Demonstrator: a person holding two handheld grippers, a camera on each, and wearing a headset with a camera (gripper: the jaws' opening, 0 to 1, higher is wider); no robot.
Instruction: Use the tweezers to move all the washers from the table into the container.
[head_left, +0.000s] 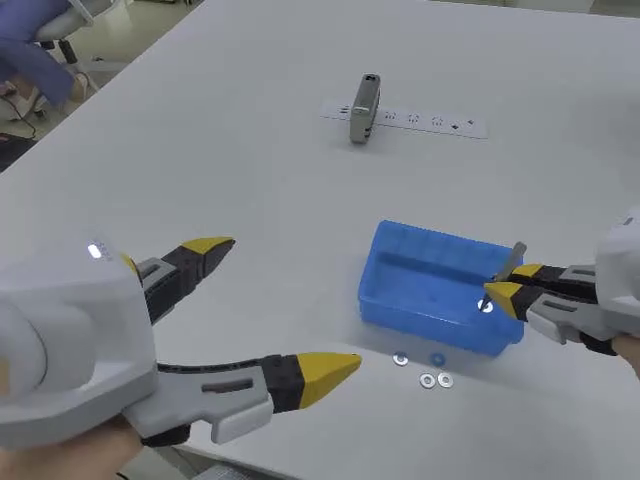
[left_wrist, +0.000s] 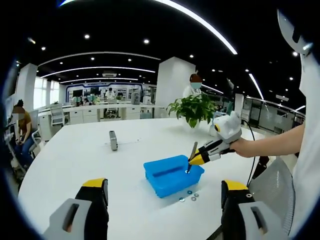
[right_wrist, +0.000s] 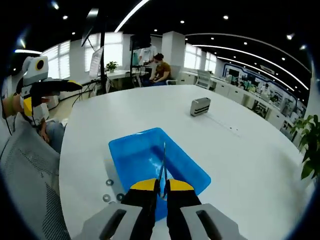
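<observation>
**First:** Closest to your body, low on the left, your left gripper (head_left: 270, 305) hangs over bare table (head_left: 250, 150) with its jaws spread wide, holding and touching nothing.

**Second:** Agreed, and it's well apart from the work. Just past it, look at the washers (head_left: 428, 380): three silver ones, perhaps a fourth bluish one, lie loose on the table just in front of the near wall of the container (head_left: 430, 322).

**First:** Your right gripper (head_left: 505, 287) is by far the nearer one to them. Its jaws are clamped tight on the tweezers (head_left: 512, 262), which slant down and to your left from the yellow tips.

**Second:** At the lower tip of the tweezers you can see a small bright ring (head_left: 486, 306). I take it for a washer, though it's too small to be sure. That tip is over the right end of the container, so I'd judge your next move is to let it go straight down.

**First:** From your right gripper view the tweezers run forward along the jaws over the blue floor. The loose washers sit to the left of the jaws, outside the wall, so after the drop you'd swing left and towards yourself.

**Second:** Farthest out, a power strip (head_left: 430, 120) with a grey block (head_left: 365, 108) on it lies well clear of all this
</observation>
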